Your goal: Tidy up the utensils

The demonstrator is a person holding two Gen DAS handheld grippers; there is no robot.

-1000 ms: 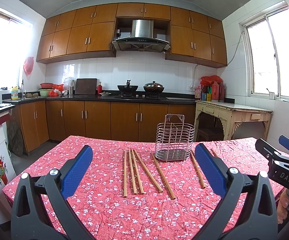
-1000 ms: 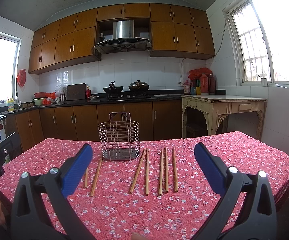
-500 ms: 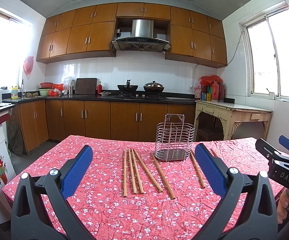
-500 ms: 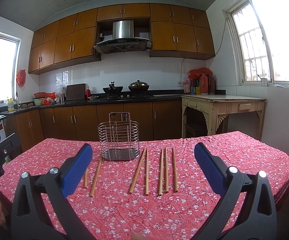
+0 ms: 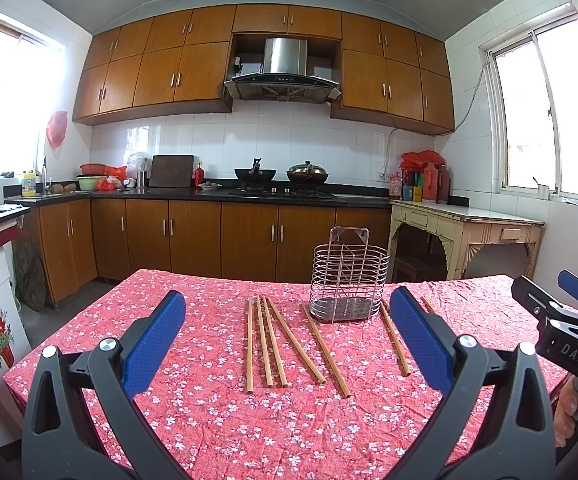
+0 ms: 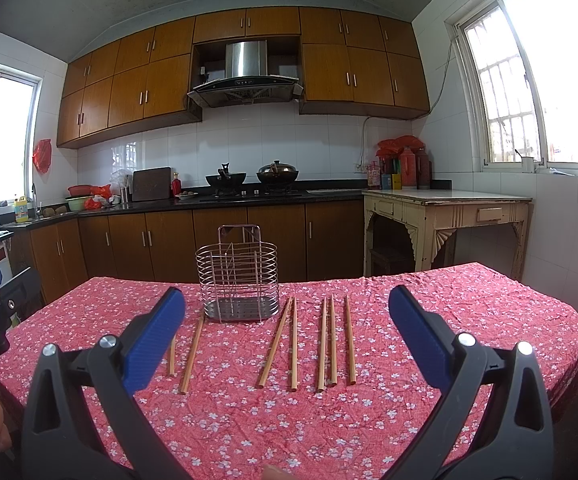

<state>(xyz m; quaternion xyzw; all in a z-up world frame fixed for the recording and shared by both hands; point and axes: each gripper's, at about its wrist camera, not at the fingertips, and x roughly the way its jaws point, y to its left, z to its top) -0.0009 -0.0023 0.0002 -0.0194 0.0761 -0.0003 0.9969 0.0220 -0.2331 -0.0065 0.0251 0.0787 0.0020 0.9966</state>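
Both the left gripper and right gripper are held wide apart, empty, above the table. The chopsticks are laid flat at six o'clock of the wire basket, which is stood upright.

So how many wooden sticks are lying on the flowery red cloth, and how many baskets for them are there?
Thin wooden chopsticks lying flat on the tablecloth: 7
Round metal wire holder, standing upright and empty: 1
Total: 8
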